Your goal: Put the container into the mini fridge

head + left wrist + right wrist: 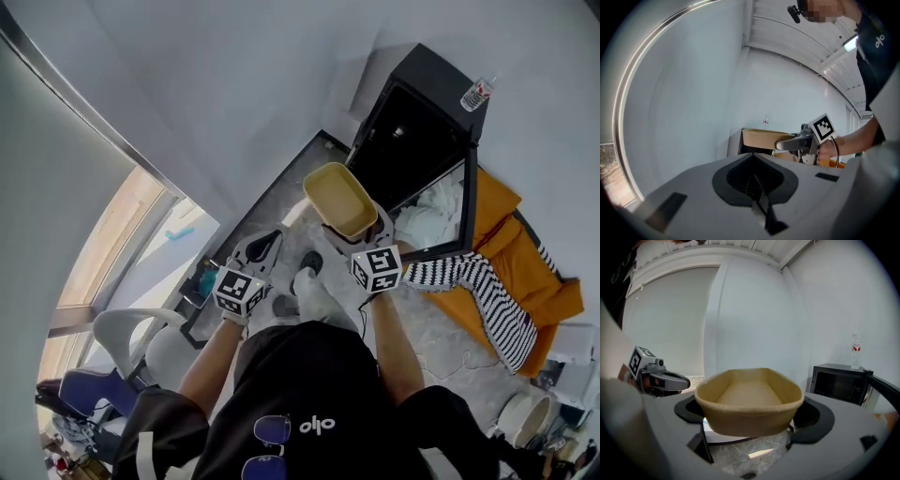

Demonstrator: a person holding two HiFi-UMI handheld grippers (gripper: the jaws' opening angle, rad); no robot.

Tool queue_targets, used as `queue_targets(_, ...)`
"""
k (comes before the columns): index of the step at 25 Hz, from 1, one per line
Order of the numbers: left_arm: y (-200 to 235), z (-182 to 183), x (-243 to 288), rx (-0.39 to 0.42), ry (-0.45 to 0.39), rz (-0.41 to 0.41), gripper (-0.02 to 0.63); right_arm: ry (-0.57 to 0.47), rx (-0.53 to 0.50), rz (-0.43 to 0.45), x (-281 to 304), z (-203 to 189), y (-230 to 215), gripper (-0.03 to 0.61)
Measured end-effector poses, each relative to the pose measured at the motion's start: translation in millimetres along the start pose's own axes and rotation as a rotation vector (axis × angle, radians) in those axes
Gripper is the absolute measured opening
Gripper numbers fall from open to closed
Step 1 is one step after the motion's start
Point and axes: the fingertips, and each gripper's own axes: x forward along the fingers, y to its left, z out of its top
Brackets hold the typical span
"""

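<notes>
Since the fridge point(412, 141) is open, my right gripper point(361, 234) jaws clamp the container point(339, 197) level for loading; left gripper point(262, 246) clenched, empty.

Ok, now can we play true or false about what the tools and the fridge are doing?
1. The right tool holds the container. True.
2. The container is full of food. False: it is empty.
3. The mini fridge has its door shut. False: it is open.
4. A bottle stands on top of the fridge. True.
5. The left tool holds a cup. False: it holds nothing.
</notes>
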Motion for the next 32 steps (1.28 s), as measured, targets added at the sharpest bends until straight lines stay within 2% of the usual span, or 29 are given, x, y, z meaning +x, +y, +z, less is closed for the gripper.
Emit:
queue_targets(15,78,38,124,0.052,0.027,-0.12,0.006,-0.03,0.049,-0.08,102,22,-76,0.551)
queue_targets(22,101,72,203,0.07,0.061,-0.187,0.006,-0.028,0.071,-0.132,138,47,-142,0.551)
queue_targets(32,117,86,303,0.097,0.079,-0.296,0.006,-0.034,0.111,-0.242,168,48,-232,0.551)
